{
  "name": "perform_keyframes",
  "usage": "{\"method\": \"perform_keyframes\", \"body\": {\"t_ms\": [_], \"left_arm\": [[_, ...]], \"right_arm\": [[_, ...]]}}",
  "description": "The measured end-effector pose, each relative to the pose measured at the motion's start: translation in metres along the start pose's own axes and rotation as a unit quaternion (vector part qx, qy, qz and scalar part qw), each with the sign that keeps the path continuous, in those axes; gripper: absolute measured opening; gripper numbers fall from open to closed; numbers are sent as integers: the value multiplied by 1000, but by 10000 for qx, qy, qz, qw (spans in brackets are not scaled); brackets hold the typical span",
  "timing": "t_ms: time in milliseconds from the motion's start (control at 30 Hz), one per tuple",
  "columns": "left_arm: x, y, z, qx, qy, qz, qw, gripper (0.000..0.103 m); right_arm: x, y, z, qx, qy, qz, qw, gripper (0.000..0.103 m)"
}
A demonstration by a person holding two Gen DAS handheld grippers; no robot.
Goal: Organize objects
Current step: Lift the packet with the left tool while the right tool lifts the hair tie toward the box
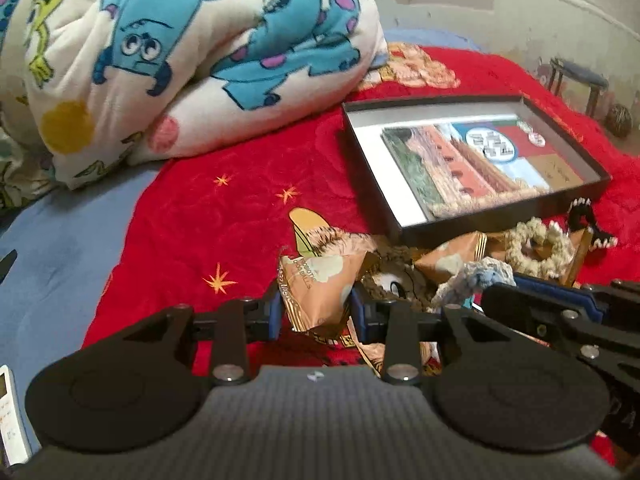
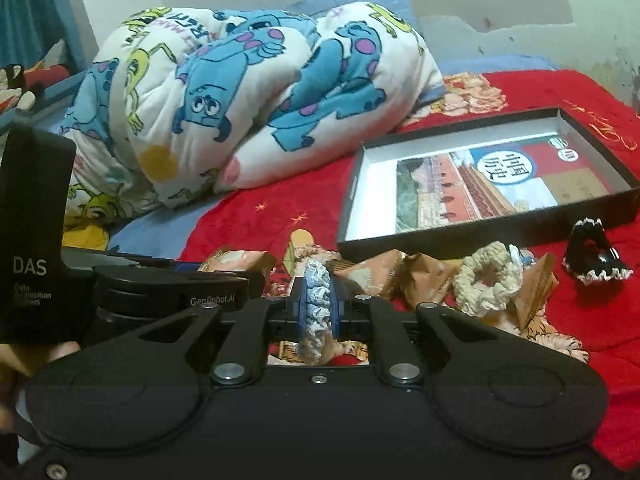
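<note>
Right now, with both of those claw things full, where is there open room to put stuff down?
Inside the black box, a white strip left of the book is bare. The red blanket between the cartoon quilt and the box is open too. In front of the box it is crowded: snack packets, a cream scrunchie and a black scrunchie.

Red blanket [image 2: 580, 320] under black box [image 2: 460, 236], scrunchies [image 2: 490, 280], rolled quilt [image 2: 248, 104].
</note>
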State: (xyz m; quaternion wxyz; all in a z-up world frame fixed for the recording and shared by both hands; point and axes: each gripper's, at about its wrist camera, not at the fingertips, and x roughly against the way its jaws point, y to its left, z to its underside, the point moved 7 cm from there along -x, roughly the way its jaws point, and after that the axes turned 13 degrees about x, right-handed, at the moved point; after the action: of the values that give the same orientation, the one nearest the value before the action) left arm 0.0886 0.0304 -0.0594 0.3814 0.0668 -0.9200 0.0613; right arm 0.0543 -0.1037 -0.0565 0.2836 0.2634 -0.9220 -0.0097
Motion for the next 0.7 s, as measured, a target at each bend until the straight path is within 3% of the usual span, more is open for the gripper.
{"method": "perform_keyframes", "body": {"t_ms": [333, 600, 700], "left_arm": [[29, 8, -22, 421, -543, 283, 9972, 38], [75, -4, -55, 288, -1550, 359, 9868, 38], [92, -11, -69, 410, -1750, 664, 9815, 38]], "right_arm": [[37, 7, -46, 40, -614, -245, 9978, 12], [74, -9, -95, -4, -1218, -359, 9919, 12], [85, -20, -111, -91, -1418, -364, 9892, 12]]}}
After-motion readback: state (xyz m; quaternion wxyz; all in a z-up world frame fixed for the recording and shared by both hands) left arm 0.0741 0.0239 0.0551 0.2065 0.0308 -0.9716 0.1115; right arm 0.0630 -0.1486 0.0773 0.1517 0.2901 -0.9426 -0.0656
